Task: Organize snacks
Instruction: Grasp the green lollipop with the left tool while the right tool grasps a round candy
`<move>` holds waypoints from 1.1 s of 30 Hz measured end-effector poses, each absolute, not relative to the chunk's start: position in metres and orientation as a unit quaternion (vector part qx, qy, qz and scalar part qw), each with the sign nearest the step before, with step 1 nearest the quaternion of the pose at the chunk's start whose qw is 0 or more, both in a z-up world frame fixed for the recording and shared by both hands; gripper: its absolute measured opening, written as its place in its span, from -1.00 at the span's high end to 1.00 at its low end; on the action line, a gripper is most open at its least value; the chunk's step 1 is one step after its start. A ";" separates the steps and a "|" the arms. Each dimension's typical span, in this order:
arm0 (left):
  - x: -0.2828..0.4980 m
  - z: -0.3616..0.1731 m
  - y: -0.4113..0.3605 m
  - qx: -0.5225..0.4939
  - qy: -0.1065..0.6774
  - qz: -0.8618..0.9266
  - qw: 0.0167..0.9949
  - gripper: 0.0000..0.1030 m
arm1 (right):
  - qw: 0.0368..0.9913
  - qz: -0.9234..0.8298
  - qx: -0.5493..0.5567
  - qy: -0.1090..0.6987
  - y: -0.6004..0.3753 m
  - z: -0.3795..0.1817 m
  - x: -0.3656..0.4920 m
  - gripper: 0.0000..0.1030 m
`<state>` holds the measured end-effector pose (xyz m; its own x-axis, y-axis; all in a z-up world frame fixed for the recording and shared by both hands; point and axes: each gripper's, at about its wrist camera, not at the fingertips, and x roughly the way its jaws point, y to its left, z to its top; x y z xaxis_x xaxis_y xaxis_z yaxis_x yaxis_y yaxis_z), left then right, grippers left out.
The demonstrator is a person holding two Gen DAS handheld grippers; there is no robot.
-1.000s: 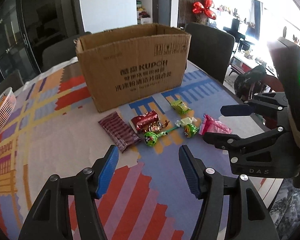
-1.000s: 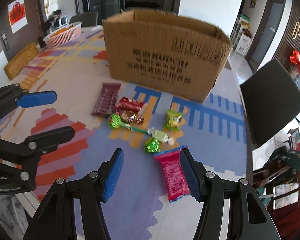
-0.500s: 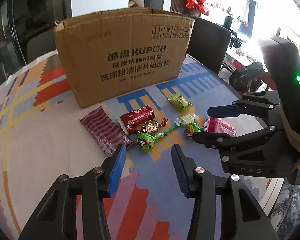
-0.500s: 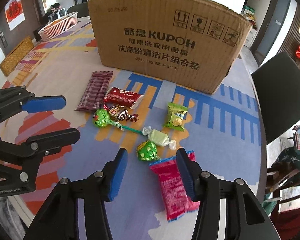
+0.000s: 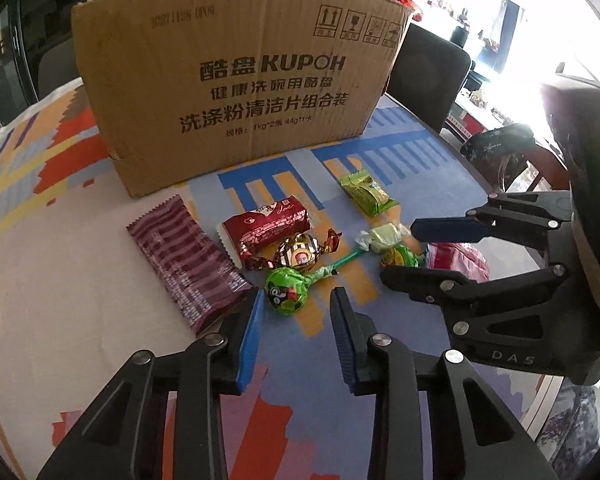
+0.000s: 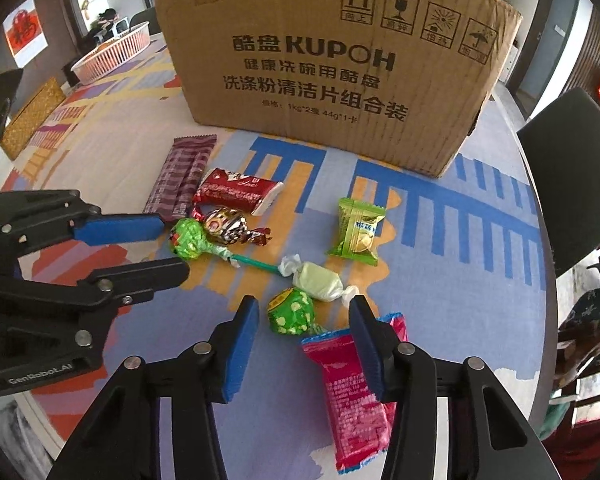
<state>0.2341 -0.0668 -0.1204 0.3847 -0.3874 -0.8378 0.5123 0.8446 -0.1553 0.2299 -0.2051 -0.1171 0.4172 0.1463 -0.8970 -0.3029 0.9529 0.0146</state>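
Both grippers have come down and in toward the snacks, so the box (image 5: 236, 92) looms larger. The left gripper (image 5: 296, 312) has narrowed its jaws and is closing around the green lollipop (image 5: 286, 294), pads not yet touching. The right gripper (image 6: 304, 322) is closing too, now straddling the green ball candy (image 6: 292, 312)

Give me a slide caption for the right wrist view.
Right gripper closing over a green lollipop among scattered snacks before a cardboard box.
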 end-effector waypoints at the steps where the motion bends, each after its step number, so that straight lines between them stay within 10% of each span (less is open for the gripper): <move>1: 0.235 -0.121 -0.068 0.062 0.485 -0.272 0.829 0.37 | 0.837 0.135 -0.073 0.525 -0.206 -0.118 0.231 0.14; 33: 0.218 -0.099 -0.060 0.031 0.471 -0.221 0.854 0.51 | 0.857 0.125 -0.041 0.498 -0.214 -0.098 0.216 0.48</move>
<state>0.2183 -0.0595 -0.0991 0.4597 -0.3473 -0.8174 0.4059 0.9008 -0.1545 0.2161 -0.2138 -0.0977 0.4724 0.1746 -0.8639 -0.2554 0.9652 0.0554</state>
